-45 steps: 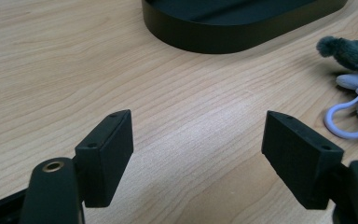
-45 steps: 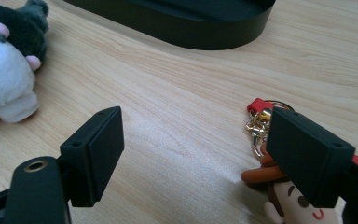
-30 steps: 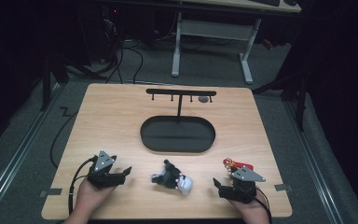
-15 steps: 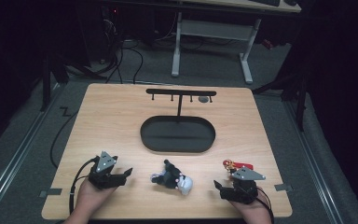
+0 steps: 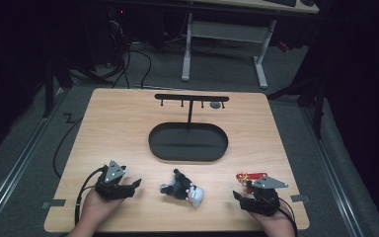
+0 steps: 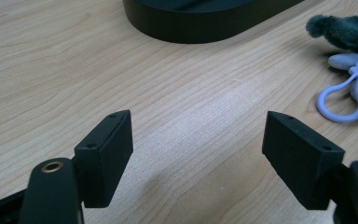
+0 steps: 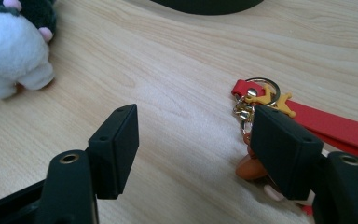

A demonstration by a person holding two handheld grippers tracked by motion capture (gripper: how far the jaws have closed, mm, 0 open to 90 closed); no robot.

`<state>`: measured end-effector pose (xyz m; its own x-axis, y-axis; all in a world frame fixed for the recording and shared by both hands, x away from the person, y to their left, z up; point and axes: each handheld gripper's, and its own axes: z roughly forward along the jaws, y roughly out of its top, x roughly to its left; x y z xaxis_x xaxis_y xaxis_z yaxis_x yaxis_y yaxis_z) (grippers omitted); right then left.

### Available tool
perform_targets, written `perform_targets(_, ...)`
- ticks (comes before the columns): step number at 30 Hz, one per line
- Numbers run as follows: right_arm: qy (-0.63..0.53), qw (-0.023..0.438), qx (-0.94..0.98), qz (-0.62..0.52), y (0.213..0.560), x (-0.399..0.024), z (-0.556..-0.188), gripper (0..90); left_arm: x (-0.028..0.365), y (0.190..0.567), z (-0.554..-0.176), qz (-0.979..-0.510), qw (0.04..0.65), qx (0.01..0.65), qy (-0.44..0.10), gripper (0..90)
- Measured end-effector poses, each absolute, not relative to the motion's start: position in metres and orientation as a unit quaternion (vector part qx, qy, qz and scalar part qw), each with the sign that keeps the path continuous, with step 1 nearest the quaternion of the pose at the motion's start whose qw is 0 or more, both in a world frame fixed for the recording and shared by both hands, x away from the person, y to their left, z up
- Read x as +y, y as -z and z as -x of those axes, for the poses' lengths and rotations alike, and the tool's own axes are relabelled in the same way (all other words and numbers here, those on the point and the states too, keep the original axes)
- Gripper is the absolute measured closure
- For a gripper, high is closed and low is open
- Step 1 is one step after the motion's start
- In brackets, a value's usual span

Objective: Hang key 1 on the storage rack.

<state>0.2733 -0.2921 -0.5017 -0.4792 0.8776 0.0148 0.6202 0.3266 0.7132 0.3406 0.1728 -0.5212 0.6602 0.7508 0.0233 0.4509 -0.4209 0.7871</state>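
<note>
A dark grey and white plush toy lies at the table's front middle, and its pale loop clip shows in the left gripper view. To its left my left gripper rests open over bare wood. A red strap keychain with gold charms lies at the front right. My right gripper sits just before it. Its jaws have just been closing and stand apart, bare table between them. The keychain lies against the right jaw, partly hidden behind it.
A black oval base with a T-shaped hanger bar stands mid-table, a small grey piece at the bar's right end. Bare wood lies between base and grippers. White desk legs and cables sit beyond the table.
</note>
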Motion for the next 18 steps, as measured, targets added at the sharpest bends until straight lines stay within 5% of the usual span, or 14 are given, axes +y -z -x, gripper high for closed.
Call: perform_targets(18,-0.296,0.179,0.805,-0.483,0.494,-0.309,-0.269,38.8,0.171,0.523,-0.341,-0.826,0.387,0.362,-0.192,25.6)
